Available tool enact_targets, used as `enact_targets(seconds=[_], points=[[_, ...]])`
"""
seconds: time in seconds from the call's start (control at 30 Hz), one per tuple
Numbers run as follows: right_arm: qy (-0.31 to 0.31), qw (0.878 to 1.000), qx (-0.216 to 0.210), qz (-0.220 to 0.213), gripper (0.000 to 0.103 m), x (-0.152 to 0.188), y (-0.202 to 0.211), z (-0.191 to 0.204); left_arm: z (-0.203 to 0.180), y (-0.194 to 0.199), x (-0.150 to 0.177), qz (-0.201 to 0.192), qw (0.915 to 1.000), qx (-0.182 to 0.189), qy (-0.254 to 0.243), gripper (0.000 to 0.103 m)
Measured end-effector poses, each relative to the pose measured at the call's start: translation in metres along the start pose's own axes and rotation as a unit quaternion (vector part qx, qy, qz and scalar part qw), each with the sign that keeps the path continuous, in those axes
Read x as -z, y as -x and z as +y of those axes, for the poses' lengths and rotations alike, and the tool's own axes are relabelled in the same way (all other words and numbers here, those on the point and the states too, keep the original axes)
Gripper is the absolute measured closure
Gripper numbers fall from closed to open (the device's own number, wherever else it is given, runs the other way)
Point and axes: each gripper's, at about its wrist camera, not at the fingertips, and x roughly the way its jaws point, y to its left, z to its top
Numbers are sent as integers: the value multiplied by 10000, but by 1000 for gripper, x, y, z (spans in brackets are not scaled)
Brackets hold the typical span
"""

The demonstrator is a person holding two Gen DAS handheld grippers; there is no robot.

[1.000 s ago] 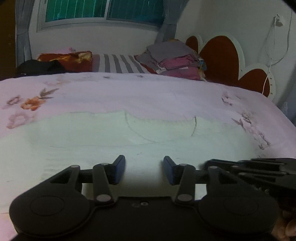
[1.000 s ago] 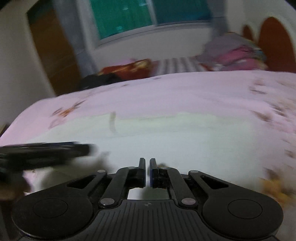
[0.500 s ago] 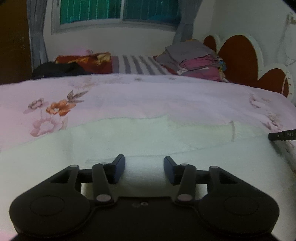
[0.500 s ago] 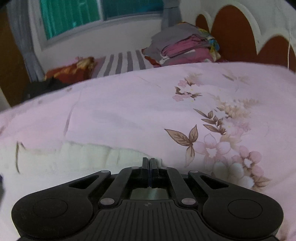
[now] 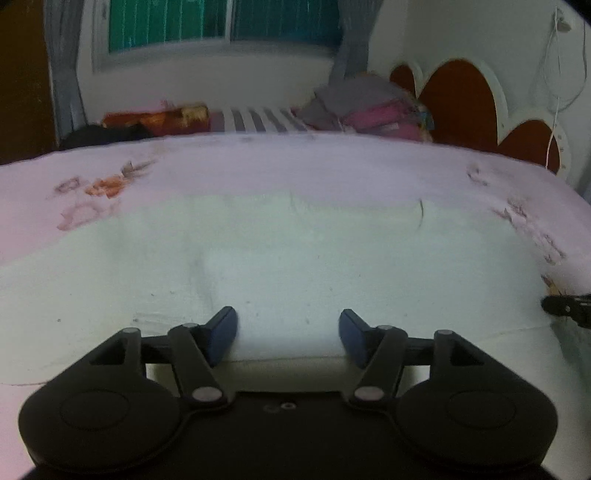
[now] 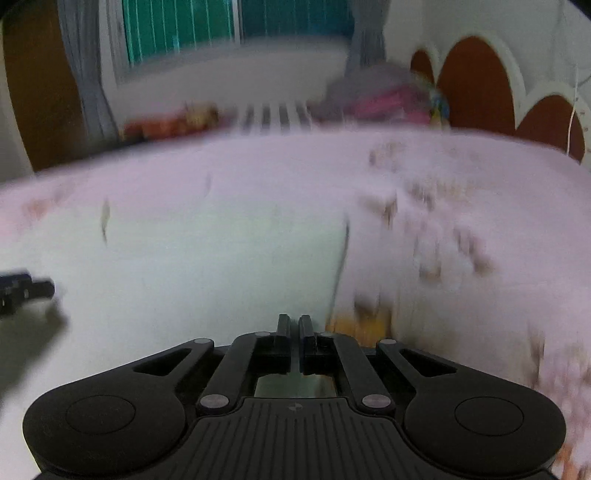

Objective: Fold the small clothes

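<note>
A pale white-green garment (image 5: 295,258) lies spread flat on the pink floral bedsheet (image 5: 258,166). My left gripper (image 5: 288,334) is open, its blue pads just above the garment's near edge with cloth between them. My right gripper (image 6: 294,328) is shut with a hairline gap over the garment (image 6: 203,266) near its right edge; nothing shows between the fingers. The view is blurred. Each gripper's tip shows at the edge of the other's view: the right one (image 5: 565,304) and the left one (image 6: 26,290).
A stack of folded clothes (image 5: 369,110), a striped pillow (image 5: 262,120) and a red patterned pillow (image 5: 155,118) sit at the far side of the bed. A scalloped red headboard (image 5: 461,99) stands at the right. A window (image 5: 221,22) is behind.
The right gripper has swung back left from the floral sheet to over the garment's right part. The left gripper has shifted slightly and stays open over the near edge.
</note>
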Motion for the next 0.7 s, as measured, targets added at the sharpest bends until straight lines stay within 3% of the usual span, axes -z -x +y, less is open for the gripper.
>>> enact_targets(seconds=[0.17,0.27,0.3,0.33,0.37,0.4,0.47,0.5,0.53,0.6,0.67,0.7], points=[[-255,9994,-49,-246,102,-6,23,2,24,35,6,-299,9981,-70,540,34],[-337,9988,130,-329,101,-2,36,4,63,63,22,-376,9938,-391,968,29],[-338,9988,191,-307,90,0,39,5,77,73,27,-416,9916,-523,1111,23],[-343,9987,274,-272,53,3,41,6,96,84,34,-475,9877,-697,1314,21],[-401,9980,322,-377,36,7,47,6,115,95,40,-531,9836,-842,1503,20],[-433,9974,288,-500,29,12,54,7,131,104,46,-579,9794,-978,1666,22],[-474,9976,202,-472,29,15,58,11,170,125,61,-645,9668,-1332,2085,31],[-494,9975,149,-491,30,18,63,15,194,136,69,-722,9565,-1494,2398,39],[-520,9974,90,-492,38,19,63,18,211,144,75,-801,9464,-1594,2694,43],[-569,9976,-33,-395,46,22,64,26,251,161,88,-1019,9189,-1731,3395,44],[-569,9977,-46,-358,46,23,61,35,282,172,103,-1160,8912,-1741,4025,44],[-553,9978,-75,-346,46,23,61,40,294,175,109,-1198,8806,-1681,4266,49]])
